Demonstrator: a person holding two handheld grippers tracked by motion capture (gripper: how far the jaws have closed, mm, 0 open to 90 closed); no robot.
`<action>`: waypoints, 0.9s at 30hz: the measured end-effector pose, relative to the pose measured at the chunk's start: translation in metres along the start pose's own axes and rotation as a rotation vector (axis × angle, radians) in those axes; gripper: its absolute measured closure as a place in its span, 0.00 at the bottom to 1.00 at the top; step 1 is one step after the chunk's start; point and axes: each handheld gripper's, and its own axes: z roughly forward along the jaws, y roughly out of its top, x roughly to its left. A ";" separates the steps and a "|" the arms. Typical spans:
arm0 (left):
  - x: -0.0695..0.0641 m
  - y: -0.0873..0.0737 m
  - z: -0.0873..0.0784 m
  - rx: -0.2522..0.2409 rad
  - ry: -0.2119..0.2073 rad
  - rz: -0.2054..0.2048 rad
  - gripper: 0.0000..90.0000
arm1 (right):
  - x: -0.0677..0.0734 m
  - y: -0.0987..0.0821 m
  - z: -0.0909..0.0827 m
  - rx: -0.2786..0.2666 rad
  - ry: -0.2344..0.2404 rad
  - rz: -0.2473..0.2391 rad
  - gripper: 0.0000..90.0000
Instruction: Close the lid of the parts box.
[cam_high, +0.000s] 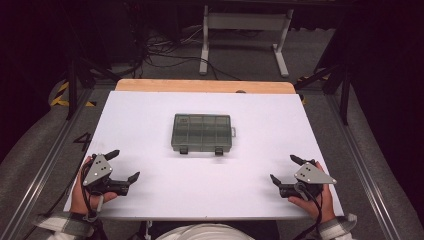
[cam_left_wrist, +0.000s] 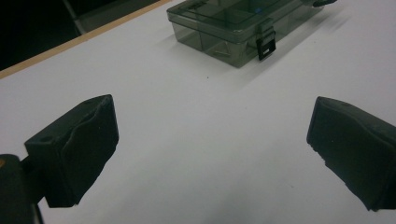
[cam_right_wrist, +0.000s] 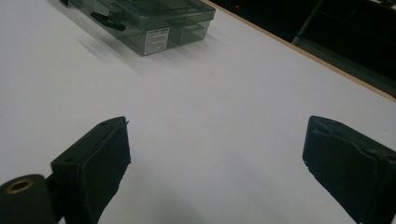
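A smoky clear plastic organizer box (cam_high: 202, 132) with a divided inside lies shut in the middle of the white table (cam_high: 150, 110), two black latches on its near side. It shows at the top of the left gripper view (cam_left_wrist: 233, 28) and of the right gripper view (cam_right_wrist: 149, 23). My left gripper (cam_high: 123, 165) rests near the front left corner, open, nothing between its fingers (cam_left_wrist: 79, 144). At the front right my right gripper (cam_high: 286, 169) is open too, its fingers (cam_right_wrist: 95, 163) wide apart and empty. Both point toward the box from well short of it.
A wooden strip (cam_high: 205, 86) edges the table's far side. Metal rails (cam_high: 45, 165) run along both sides. Behind the table stand a white frame (cam_high: 245, 35) and loose cables (cam_high: 160, 50) on the floor.
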 end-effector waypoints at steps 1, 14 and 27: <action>0.000 0.000 0.000 -0.001 0.002 0.003 0.03 | 0.001 0.000 0.000 0.000 0.001 -0.002 0.09; -0.001 0.000 0.002 0.002 -0.009 0.001 0.03 | 0.003 0.003 -0.001 -0.007 -0.002 -0.012 0.09; -0.001 0.001 0.004 0.009 -0.012 -0.002 0.03 | 0.004 0.004 -0.001 -0.010 0.004 -0.007 0.08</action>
